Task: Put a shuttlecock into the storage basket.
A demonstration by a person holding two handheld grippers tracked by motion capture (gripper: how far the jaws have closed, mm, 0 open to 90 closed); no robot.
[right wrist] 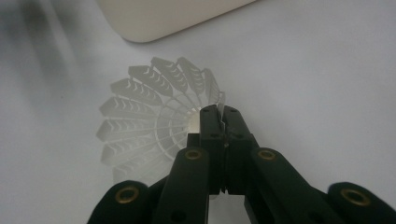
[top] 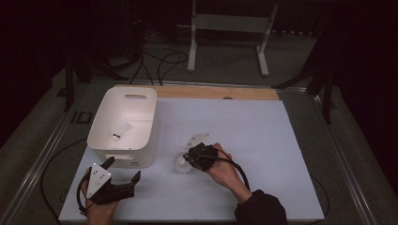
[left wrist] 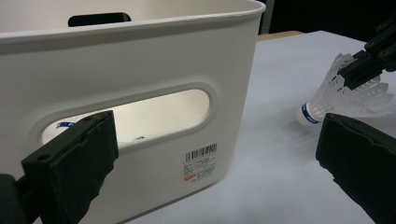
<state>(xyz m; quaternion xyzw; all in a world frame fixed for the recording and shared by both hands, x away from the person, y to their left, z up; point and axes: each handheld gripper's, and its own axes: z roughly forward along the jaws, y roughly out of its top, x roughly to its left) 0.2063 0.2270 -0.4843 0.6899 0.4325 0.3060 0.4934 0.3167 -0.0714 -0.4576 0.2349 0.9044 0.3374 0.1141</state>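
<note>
Right gripper view: the right gripper [right wrist: 220, 122] had its jaws pressed together on the rim of the white shuttlecock [right wrist: 149, 116], pinching one edge of the feather skirt; the skirt's open inside faced the camera.
High view: the same right gripper [top: 193, 157] sat near the middle of the white table [top: 263, 140], held in a hand [top: 224, 168] with a dark sleeve; the shuttlecock [top: 181, 163] lay just left of it, on the table.
Left gripper view: the left gripper [left wrist: 215, 158] stood with jaws wide apart and nothing between them, looking at the side of the white basket [left wrist: 140, 70]; past it, to the right, the shuttlecock [left wrist: 336, 100] showed its blue-banded cork end, with the other gripper's jaws on its skirt.
Left gripper, from above: the left gripper [top: 125, 170] was just in front of the basket [top: 101, 124], near the table's front edge.
Basket contents: another shuttlecock [top: 121, 131] lay on the basket floor, seen from above.
Basket label: a barcode sticker [left wrist: 201, 163] marked the near wall, below the handle slot.
</note>
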